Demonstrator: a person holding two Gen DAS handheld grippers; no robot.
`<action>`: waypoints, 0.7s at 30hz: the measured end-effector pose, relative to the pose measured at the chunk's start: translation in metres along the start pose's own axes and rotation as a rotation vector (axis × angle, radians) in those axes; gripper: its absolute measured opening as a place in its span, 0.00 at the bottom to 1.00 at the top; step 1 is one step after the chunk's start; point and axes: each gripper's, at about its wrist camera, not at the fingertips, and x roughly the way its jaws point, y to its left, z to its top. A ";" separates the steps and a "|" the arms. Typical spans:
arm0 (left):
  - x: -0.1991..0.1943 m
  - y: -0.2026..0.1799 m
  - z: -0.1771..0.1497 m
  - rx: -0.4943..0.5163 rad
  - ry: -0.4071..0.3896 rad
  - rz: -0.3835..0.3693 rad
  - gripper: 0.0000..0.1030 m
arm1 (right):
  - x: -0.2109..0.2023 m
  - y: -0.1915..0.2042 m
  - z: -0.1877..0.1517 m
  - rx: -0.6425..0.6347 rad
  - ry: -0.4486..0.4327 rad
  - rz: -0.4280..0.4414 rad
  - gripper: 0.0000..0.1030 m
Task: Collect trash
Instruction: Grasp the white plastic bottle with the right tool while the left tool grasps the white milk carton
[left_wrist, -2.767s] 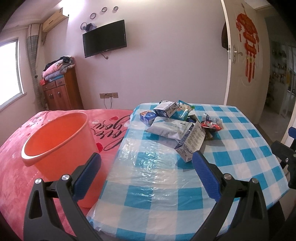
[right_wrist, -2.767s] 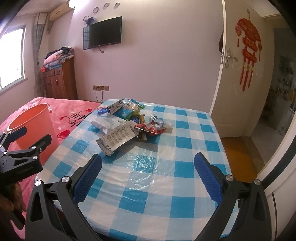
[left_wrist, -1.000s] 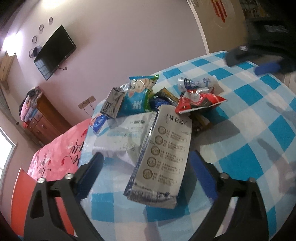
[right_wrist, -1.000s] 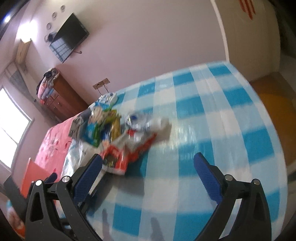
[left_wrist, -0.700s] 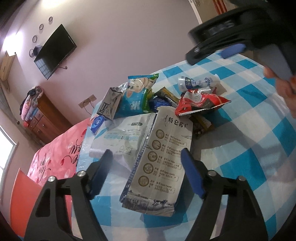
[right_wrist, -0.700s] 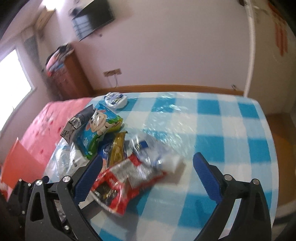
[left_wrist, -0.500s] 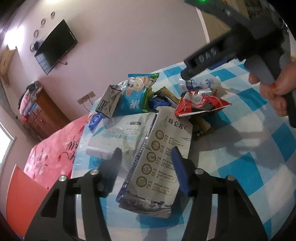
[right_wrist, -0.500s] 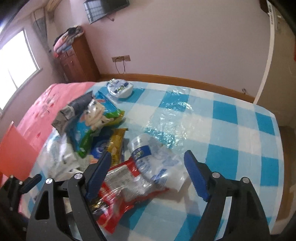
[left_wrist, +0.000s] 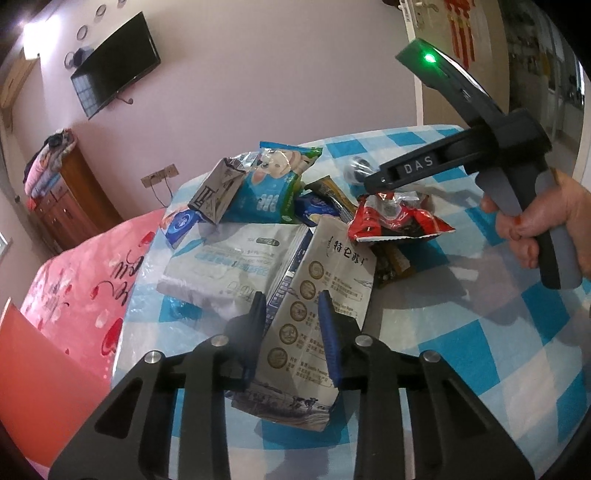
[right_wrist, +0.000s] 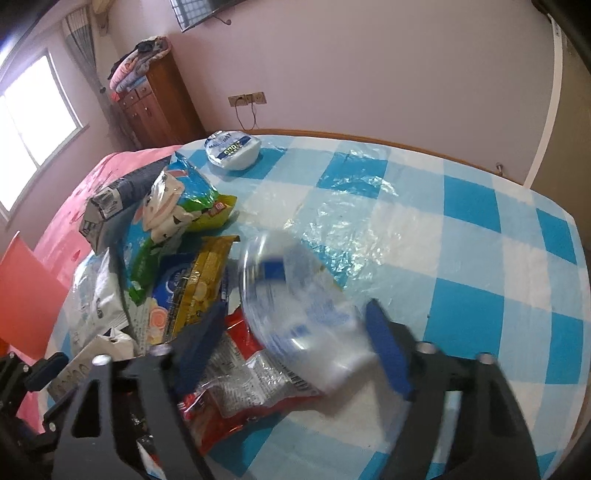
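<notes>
Step in hand: first pickup from trash pile on table (right_wrist: 480, 206).

Left claw (left_wrist: 291, 325) clamped on grey milk carton (left_wrist: 314, 317), blue pads pressing both flanks of carton's near half; carton lying flat at near edge of pile, partly over white pouch (left_wrist: 221, 266). Right claw (right_wrist: 295, 347), held in person's hand (left_wrist: 546, 221), closing around clear plastic bottle (right_wrist: 295, 295); bottle between pads, blurred, contact not confirmed. Bottle resting against red snack wrapper (right_wrist: 236, 384), beside yellow wrapper (right_wrist: 195, 291).

Next move, as judged: right grip to be completed, then both items lifted clear of pile and carried left to orange bin (left_wrist: 44, 369), seen only as an edge beyond pink bedspread (left_wrist: 85, 280). Risk: thin bottle crushing or slipping; red wrapper dragged along.

Against frame one second earlier: left claw then wide open astride carton, now shut on it. Right claw then fully open, well short of pile; now over bottle, roughly half closed.
</notes>
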 end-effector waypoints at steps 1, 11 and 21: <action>0.001 0.001 0.000 -0.008 0.003 -0.008 0.30 | -0.001 0.000 0.000 0.004 0.002 0.005 0.57; 0.003 0.022 -0.004 -0.121 0.010 -0.097 0.24 | -0.022 0.007 -0.018 0.044 -0.050 -0.023 0.40; 0.001 0.030 -0.012 -0.120 0.017 -0.151 0.36 | -0.069 0.013 -0.045 0.119 -0.152 -0.040 0.33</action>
